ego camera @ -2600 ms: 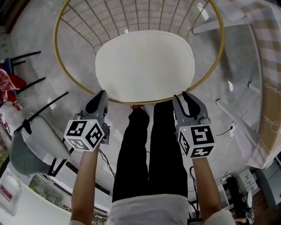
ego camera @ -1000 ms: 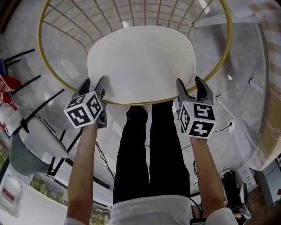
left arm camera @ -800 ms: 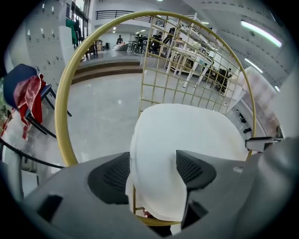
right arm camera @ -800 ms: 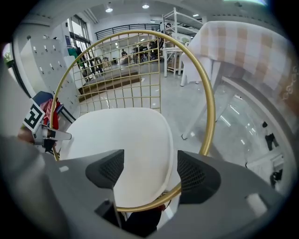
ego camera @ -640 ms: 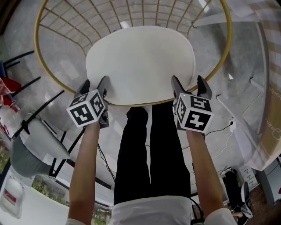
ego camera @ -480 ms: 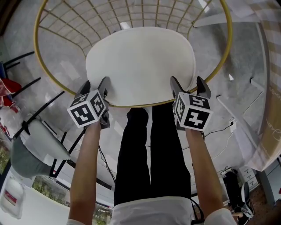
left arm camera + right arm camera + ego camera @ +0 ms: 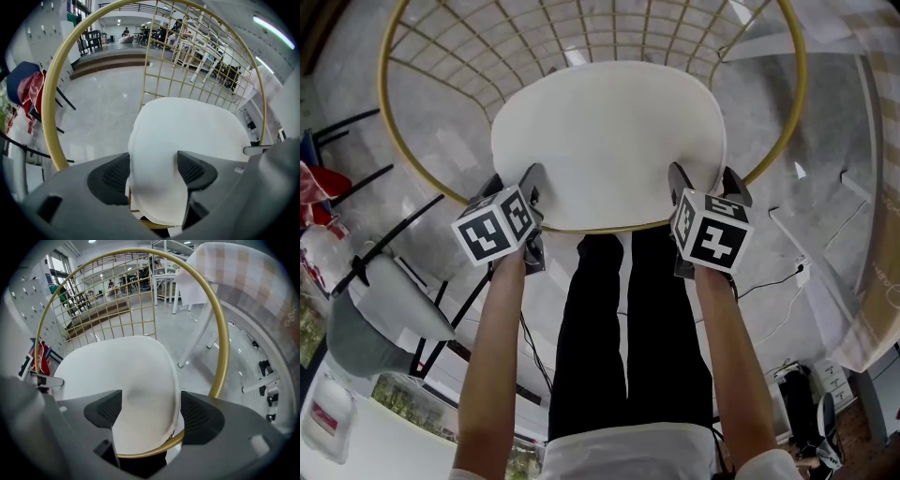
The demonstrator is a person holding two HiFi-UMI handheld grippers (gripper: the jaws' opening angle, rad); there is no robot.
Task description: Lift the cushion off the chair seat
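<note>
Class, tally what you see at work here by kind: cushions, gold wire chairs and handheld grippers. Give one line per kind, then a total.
White cushion: 1
Gold wire chair: 1
Handheld grippers: 2 (left gripper, right gripper, both open astride the cushion's near edge)
Total: 4

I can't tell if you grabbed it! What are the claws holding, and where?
Nothing yet. Left gripper and right gripper are open, each astride the cushion's near edge, not squeezing it.
</note>
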